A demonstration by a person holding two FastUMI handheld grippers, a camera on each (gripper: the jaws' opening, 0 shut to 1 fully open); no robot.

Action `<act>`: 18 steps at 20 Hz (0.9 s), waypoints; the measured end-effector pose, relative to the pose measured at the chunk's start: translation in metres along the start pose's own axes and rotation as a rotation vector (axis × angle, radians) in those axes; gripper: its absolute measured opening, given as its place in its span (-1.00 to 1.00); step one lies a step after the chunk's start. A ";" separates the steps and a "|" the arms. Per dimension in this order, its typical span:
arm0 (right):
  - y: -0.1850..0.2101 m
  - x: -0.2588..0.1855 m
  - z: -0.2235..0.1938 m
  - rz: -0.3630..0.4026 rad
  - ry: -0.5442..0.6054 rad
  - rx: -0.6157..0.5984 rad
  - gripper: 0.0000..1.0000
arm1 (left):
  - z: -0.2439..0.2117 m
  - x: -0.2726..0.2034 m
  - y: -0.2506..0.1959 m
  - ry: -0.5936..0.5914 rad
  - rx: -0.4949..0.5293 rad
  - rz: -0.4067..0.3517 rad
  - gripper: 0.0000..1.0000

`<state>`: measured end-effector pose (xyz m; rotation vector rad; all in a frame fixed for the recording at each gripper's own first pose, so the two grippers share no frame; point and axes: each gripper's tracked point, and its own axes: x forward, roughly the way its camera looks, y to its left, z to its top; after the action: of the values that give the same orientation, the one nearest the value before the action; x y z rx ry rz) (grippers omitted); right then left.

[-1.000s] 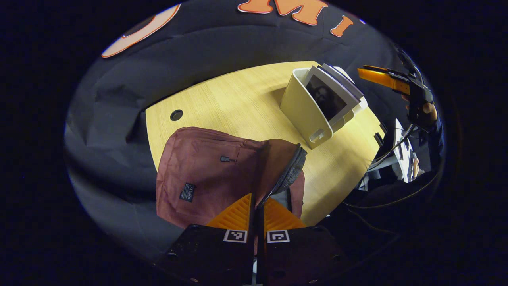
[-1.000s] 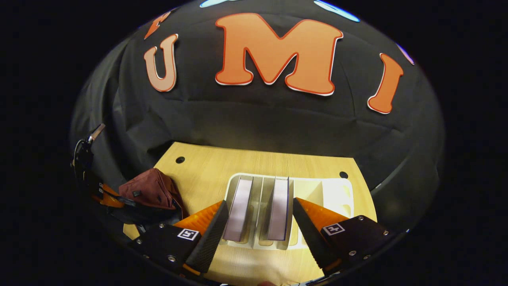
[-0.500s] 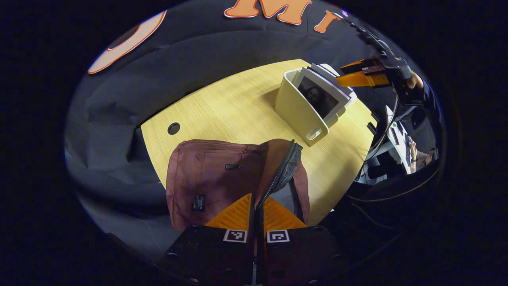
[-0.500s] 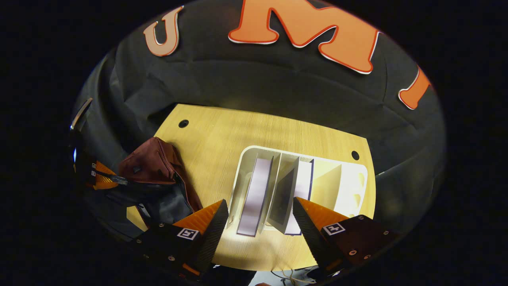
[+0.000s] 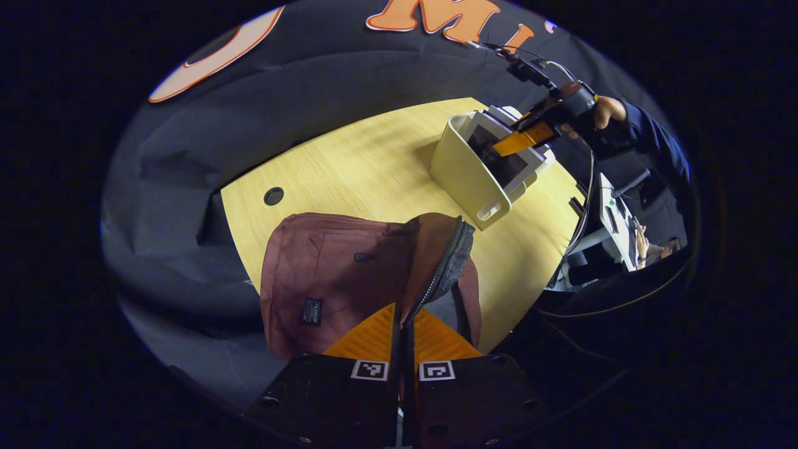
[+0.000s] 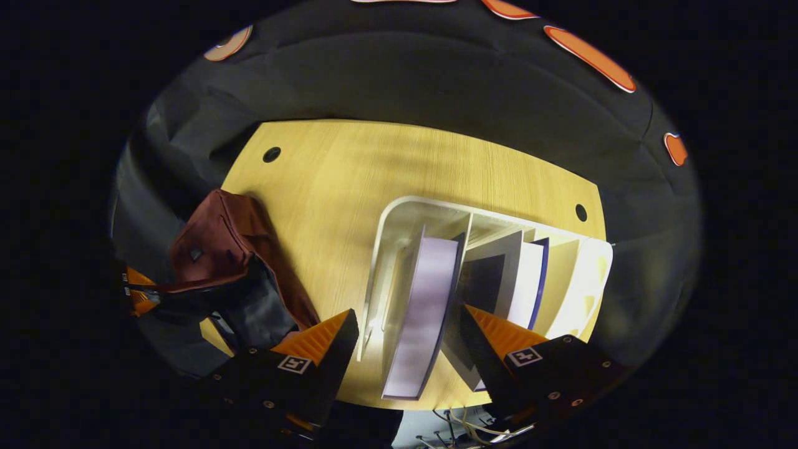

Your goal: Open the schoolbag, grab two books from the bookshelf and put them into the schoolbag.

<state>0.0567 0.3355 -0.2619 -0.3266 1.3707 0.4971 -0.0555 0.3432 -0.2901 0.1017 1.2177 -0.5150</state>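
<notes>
The maroon schoolbag (image 5: 330, 274) lies on the wooden table (image 5: 368, 162), its zipper edge lifted. My left gripper (image 5: 404, 312) is shut on that edge, holding the mouth apart. The white bookshelf (image 5: 461, 178) stands at the far right, and my right gripper (image 5: 520, 137) reaches down into it. In the right gripper view, the bookshelf (image 6: 389, 243) holds two upright books. My right gripper (image 6: 405, 337) is open and straddles the left book (image 6: 424, 305), one finger in the gap before the second book (image 6: 527, 280). The schoolbag (image 6: 218, 243) shows at the left.
The table (image 6: 349, 174) has round cable holes (image 5: 273, 196) near its back corners. Beyond its right edge are cables and a desk with equipment (image 5: 614, 215). A sleeved hand (image 5: 608, 112) holds my right gripper. Bare tabletop lies between bag and bookshelf.
My right gripper has dropped down towards the bookshelf and now has its fingers on either side of the left book. My left gripper keeps the bag's edge lifted, hardly moving.
</notes>
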 end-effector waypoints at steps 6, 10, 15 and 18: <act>0.010 0.028 -0.010 0.014 0.117 0.019 0.55 | 0.000 0.000 -0.004 0.010 -0.005 -0.029 -0.92; 0.015 0.047 -0.034 0.009 0.190 0.040 0.10 | -0.001 0.000 -0.001 0.012 -0.021 -0.018 -0.92; 0.008 0.030 -0.033 0.038 0.180 0.063 -0.14 | -0.002 0.000 0.000 0.013 -0.044 -0.004 -0.92; 0.004 0.006 -0.031 0.072 0.142 0.099 -0.16 | -0.004 0.001 -0.003 0.010 -0.053 -0.001 -0.92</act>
<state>0.0288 0.3247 -0.2734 -0.2361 1.5441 0.4709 -0.0597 0.3422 -0.2915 0.0589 1.2408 -0.4834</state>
